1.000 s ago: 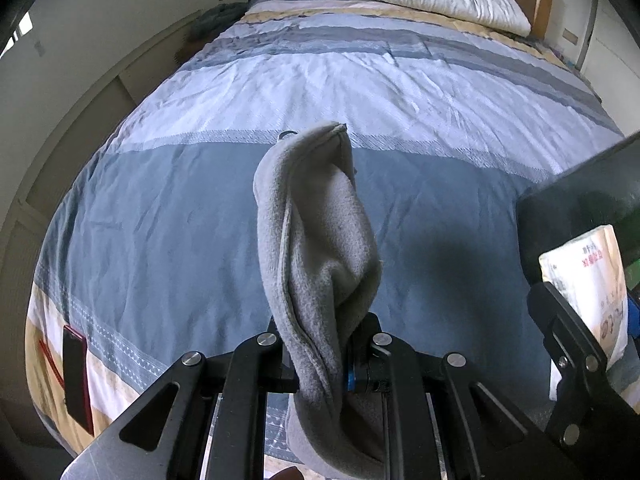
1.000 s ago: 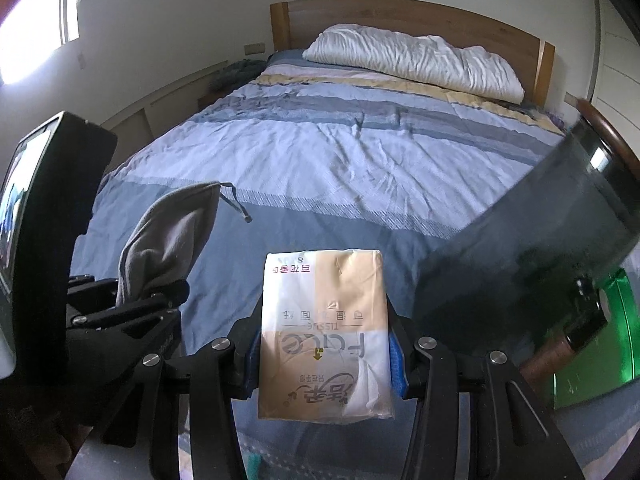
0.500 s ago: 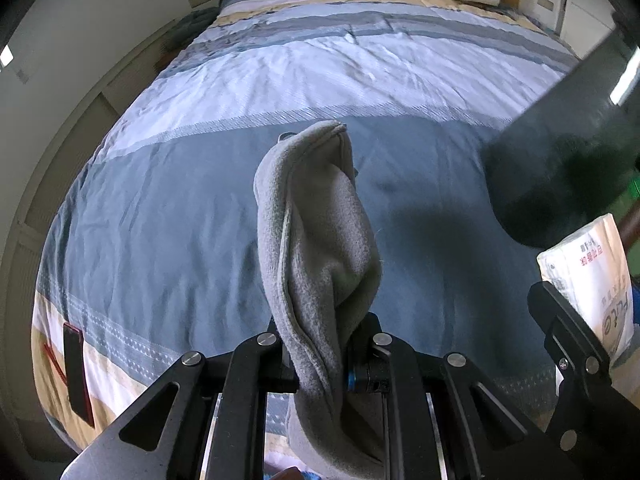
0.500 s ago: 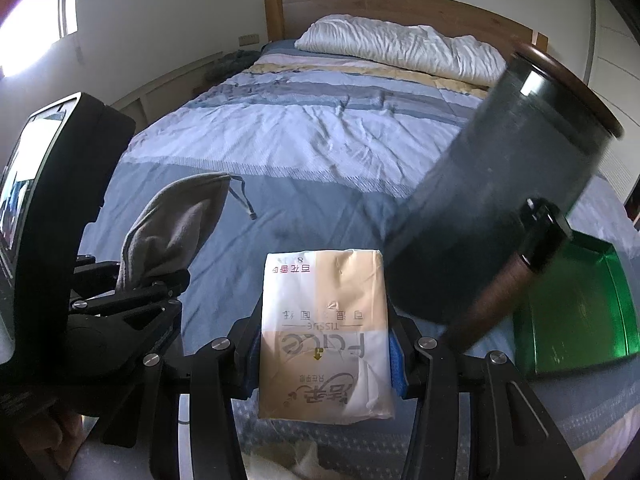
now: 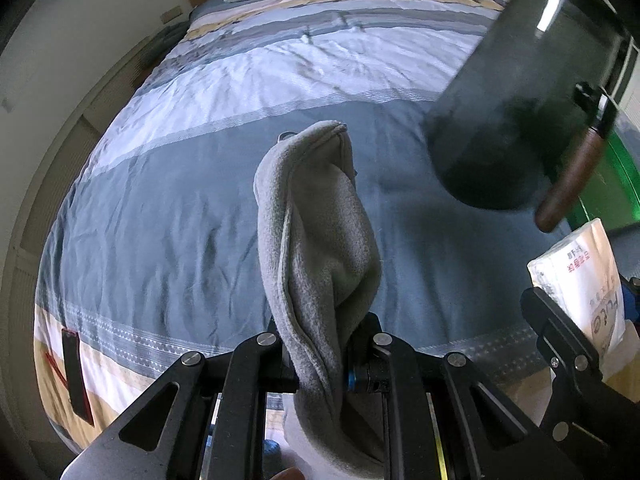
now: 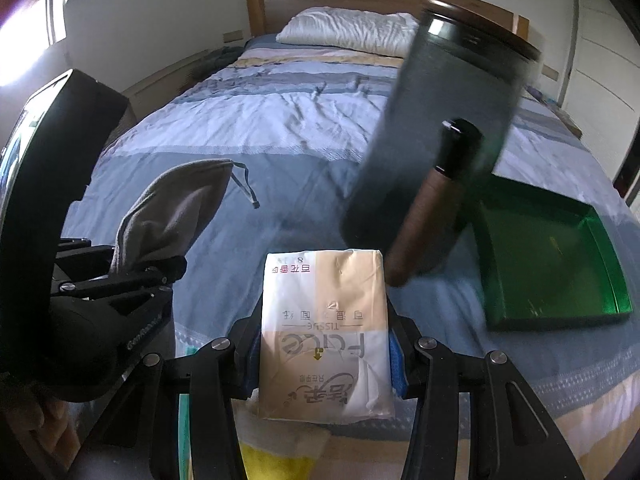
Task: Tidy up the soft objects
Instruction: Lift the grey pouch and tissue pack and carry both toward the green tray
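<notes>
My left gripper (image 5: 320, 356) was pinched nearly shut on a grey cloth pouch (image 5: 316, 232) standing up above the bed (image 5: 160, 220). My right gripper (image 6: 324, 356) was partly open, clamping a tissue pack (image 6: 324, 328). At two o'clock a dark mug (image 6: 436, 128) blurred by. Only the right view showed the whole green tray (image 6: 560, 264) and the pouch's drawstring (image 6: 246, 184).

Tissue pack (image 6: 324, 332) reads "Face" and "TISSUE", upside down in the right wrist view, plus red Chinese characters I can't make out. Left gripper (image 6: 120, 280) body carries small embossed lettering, illegible.
</notes>
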The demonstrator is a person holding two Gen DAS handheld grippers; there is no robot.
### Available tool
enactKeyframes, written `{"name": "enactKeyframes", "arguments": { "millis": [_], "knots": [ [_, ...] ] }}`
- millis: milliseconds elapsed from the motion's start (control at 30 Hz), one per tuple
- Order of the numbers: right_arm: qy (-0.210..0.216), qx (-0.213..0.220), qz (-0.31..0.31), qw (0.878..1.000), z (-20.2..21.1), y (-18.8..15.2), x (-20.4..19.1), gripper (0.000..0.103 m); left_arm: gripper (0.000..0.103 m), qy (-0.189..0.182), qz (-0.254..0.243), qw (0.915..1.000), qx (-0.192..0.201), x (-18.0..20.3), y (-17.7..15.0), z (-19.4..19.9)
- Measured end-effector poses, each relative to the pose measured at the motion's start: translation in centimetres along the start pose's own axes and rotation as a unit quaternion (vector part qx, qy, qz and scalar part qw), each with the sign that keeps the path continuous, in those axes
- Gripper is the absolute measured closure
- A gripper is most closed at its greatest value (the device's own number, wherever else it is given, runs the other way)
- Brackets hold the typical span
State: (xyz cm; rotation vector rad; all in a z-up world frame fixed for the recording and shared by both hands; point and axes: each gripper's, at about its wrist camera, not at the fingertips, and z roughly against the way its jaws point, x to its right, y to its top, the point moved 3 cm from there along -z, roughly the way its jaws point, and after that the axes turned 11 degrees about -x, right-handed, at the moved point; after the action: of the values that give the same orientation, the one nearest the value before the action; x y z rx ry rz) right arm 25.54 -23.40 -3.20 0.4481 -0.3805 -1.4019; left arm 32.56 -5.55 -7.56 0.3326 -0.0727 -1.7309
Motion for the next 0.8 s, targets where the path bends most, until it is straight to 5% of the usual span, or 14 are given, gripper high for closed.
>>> {"name": "enactKeyframes", "arguments": {
  "millis": [800],
  "knots": [
    [-0.010, 0.011, -0.061, 0.998, 7.7, -6.3, 4.7, 0.056, 0.090, 0.003, -0.109, 0.9937, 0.025, 10.1, -2.5, 6.4]
  ]
}}
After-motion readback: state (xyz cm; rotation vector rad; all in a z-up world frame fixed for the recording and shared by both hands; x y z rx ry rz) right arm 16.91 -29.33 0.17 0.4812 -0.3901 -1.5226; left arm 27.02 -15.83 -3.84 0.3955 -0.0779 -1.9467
